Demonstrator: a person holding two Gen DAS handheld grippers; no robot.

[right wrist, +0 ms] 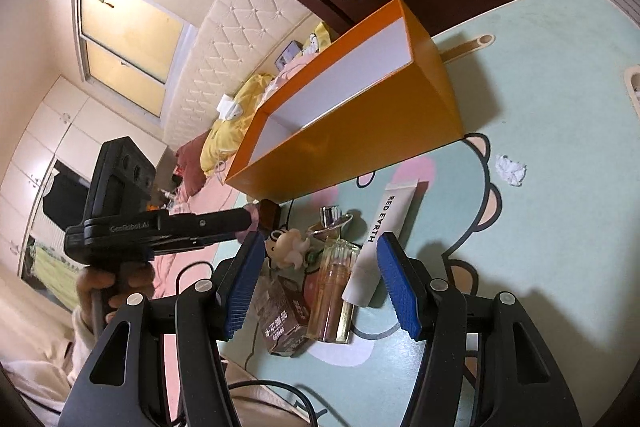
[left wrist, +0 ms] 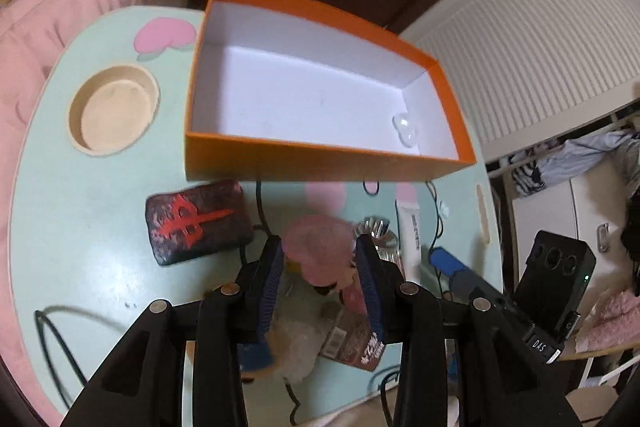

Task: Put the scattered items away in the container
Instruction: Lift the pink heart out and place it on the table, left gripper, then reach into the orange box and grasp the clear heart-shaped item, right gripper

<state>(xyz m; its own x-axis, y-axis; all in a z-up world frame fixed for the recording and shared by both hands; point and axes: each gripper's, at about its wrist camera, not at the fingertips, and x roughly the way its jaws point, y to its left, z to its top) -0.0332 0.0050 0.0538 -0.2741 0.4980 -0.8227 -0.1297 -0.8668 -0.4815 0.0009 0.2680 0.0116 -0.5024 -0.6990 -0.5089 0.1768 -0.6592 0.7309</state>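
Mint cartoon table (right wrist: 560,75), orange box (left wrist: 320,155), bedroom beyond

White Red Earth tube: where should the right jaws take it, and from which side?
Across the middle of the white tube, descending from above. It lies flat, long and narrow, between the open right gripper jaws; the glass bottle crowds its cap end.

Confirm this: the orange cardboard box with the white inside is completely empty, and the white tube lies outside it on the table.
Not quite. The orange cardboard box already holds one small clear plastic piece near its right end, as the left wrist view shows. The white tube does lie outside it on the mint-green table.
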